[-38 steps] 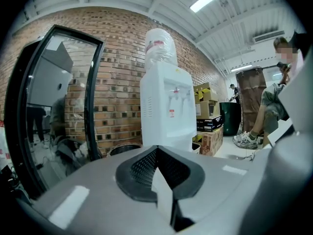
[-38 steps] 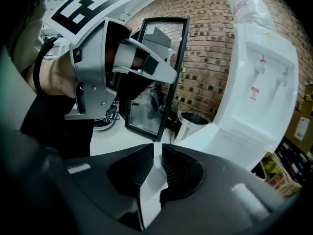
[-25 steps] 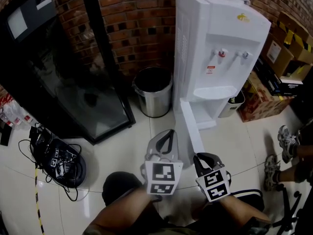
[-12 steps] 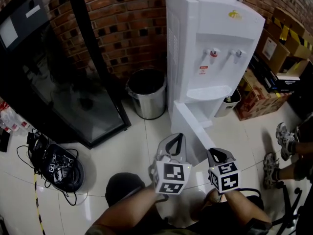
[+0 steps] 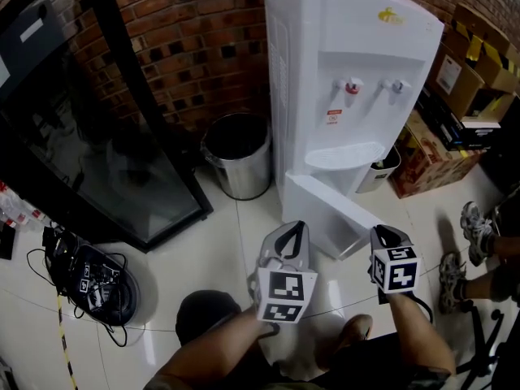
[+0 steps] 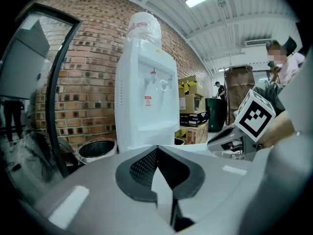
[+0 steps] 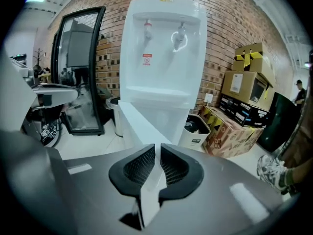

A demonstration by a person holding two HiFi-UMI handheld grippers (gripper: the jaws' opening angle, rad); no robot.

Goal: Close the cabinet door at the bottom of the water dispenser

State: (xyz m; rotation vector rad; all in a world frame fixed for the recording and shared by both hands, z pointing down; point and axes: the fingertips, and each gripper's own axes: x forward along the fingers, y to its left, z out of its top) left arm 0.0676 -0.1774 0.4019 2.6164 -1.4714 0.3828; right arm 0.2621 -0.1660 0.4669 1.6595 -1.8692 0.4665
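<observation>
White floor tiles point(image 5: 219, 242) carry the water dispenser point(image 5: 349, 63), its bottom cabinet door point(image 5: 329, 210) swung open just ahead-left of the right hand-held gripper point(image 5: 382, 234), whose empty jaws stand a slit apart, having just eased wider. The left hand-held gripper point(image 5: 292, 230), closed on nothing, sits left of it, a steel bin point(image 5: 237, 149) beyond.

R gripper point(image 7: 157, 148) jaws just opening, empty, cabinet door point(image 7: 138, 124) ajar

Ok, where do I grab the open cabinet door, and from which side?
Probably its free vertical edge, farthest from the hinge: the cabinet door is a thin flat panel swung out toward you, nearly edge-on to the right gripper. Come straight from the front, jaws astride it, opened wider first.
</observation>
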